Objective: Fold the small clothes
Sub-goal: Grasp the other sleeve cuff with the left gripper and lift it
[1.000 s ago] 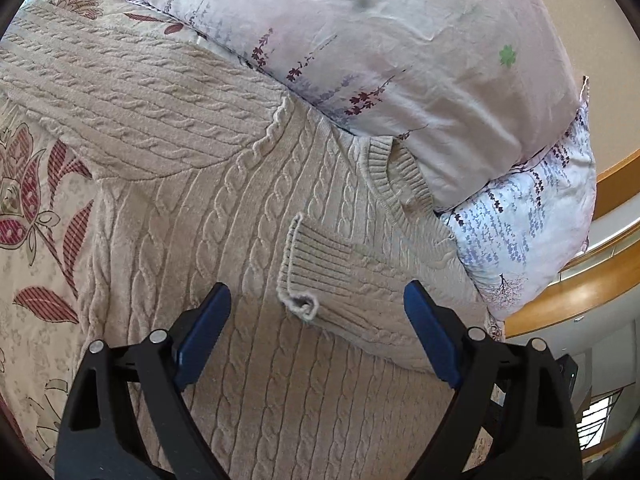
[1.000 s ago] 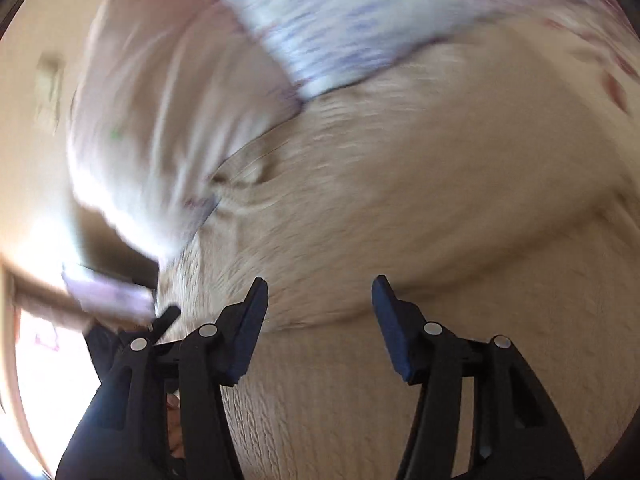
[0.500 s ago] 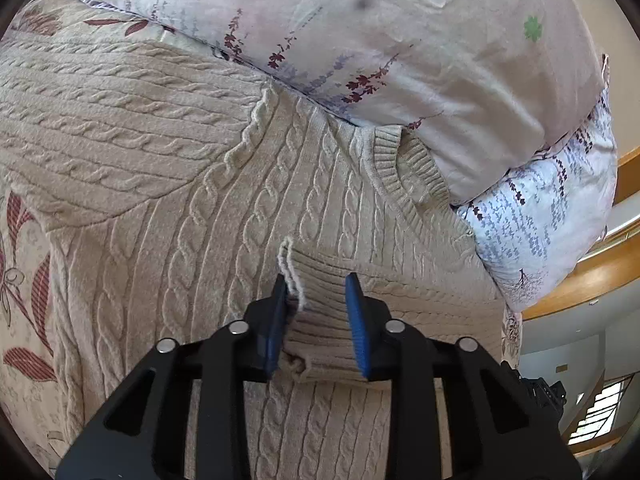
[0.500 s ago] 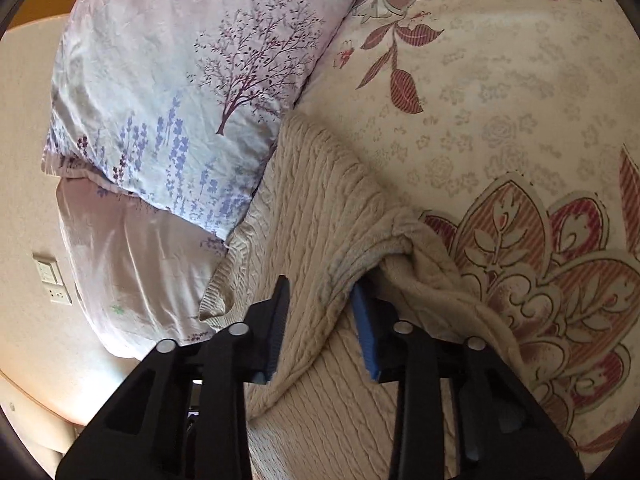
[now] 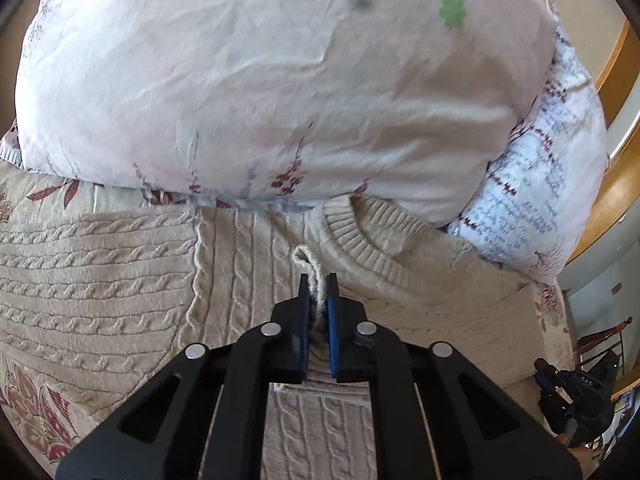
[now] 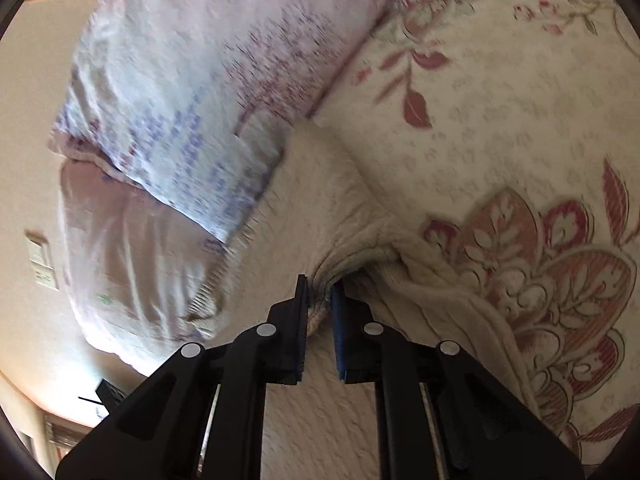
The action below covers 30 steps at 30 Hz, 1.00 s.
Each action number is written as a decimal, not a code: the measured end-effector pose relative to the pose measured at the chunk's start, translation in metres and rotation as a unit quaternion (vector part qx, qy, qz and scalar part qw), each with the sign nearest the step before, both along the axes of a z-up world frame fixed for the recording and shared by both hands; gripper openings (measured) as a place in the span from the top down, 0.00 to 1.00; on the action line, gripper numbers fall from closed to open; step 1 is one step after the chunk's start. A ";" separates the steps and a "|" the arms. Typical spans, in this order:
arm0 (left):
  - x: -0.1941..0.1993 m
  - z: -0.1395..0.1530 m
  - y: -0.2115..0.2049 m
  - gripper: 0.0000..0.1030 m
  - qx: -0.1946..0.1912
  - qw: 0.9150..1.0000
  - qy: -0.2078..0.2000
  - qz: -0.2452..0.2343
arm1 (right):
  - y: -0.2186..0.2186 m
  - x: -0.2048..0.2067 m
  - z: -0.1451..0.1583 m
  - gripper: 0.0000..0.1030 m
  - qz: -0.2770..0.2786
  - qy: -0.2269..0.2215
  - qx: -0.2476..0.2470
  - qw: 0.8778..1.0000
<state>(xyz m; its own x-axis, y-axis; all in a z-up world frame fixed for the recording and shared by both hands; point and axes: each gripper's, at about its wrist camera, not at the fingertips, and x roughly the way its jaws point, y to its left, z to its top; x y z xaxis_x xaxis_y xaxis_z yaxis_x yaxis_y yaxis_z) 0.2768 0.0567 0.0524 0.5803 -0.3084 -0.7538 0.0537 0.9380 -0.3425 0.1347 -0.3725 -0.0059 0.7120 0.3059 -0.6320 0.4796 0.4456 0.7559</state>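
Note:
A cream cable-knit sweater lies flat on the bed, its ribbed collar against the pillows. My left gripper is closing tight on the sleeve cuff; a loop of the cuff sticks out past the blue pads. In the right wrist view the sweater runs along the pillow edge. There my right gripper is closing on a bunched fold of the sweater at its side edge, and the knit is pinched between the pads.
A large pale floral pillow lies just beyond the collar, with a blue-printed pillow to its right. The floral bedspread spreads to the right of the sweater. A wooden headboard and a wall socket lie behind.
Both grippers went from wide open to closed on the knit. The left one took the cuff and carried it toward the collar. The right one closed on the sweater's side fold.

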 end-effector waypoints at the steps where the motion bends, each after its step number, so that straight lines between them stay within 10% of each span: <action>1: 0.002 -0.009 0.000 0.93 0.008 1.000 0.015 0.003 | 0.003 0.000 -0.004 0.89 0.004 0.013 -0.004 1.000; 21: -0.050 -0.004 0.044 0.50 -0.068 0.997 0.004 0.042 | 0.045 0.038 0.025 0.67 0.134 0.060 -0.235 0.961; 30: -0.119 -0.009 0.187 0.50 -0.142 0.961 0.014 0.238 | 0.048 0.040 0.024 0.67 0.124 0.086 -0.249 0.957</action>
<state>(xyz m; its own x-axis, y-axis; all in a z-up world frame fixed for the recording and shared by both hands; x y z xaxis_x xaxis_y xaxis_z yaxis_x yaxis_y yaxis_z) 0.1581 0.2441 0.0433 0.6873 -0.2086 -0.6958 -0.3718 0.7218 -0.5837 0.1749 -0.3249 0.0176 0.5299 0.0827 -0.8440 0.4106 0.8458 0.3406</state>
